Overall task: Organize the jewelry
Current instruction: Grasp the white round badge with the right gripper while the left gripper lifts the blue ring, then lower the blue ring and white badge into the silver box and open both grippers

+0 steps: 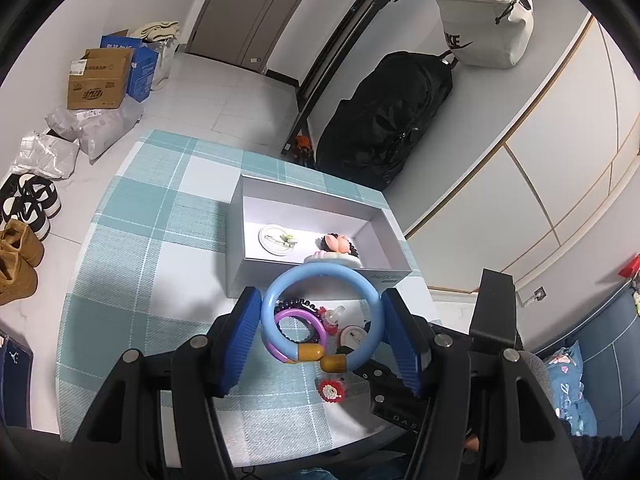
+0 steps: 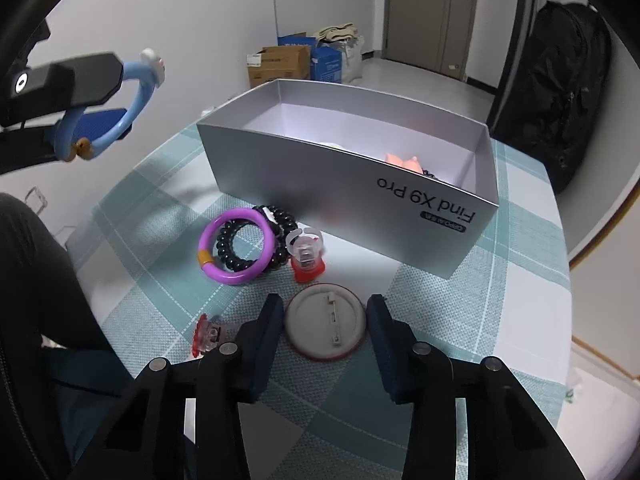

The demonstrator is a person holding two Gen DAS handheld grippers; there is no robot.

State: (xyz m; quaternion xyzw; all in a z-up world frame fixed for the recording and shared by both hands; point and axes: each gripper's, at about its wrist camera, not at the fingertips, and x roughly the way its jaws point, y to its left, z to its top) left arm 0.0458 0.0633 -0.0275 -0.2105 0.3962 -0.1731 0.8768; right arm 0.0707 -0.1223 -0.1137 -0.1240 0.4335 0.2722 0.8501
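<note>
My left gripper [image 1: 320, 294] is shut on a light blue bangle [image 1: 320, 312] with a mustard clasp, holding it in the air in front of the silver box [image 1: 240, 264]. The right wrist view shows that bangle [image 2: 136, 108] at upper left. My right gripper [image 2: 325, 300] is low over the table, with its pads against both sides of a round pin badge [image 2: 326, 332] that lies face down. Beyond the badge lie a purple bangle [image 2: 236, 248], a black bead bracelet [image 2: 282, 224] and a red and clear ring [image 2: 306, 258]. A red flower clip [image 2: 208, 338] lies left of my fingers.
The open silver box [image 2: 360, 188] holds a white badge [image 1: 276, 240] and a small doll-like ornament [image 1: 336, 246]. The checked tablecloth [image 2: 520, 280] ends close on the right. On the floor are a black backpack [image 1: 384, 120], cardboard boxes [image 1: 100, 80] and shoes [image 1: 28, 208].
</note>
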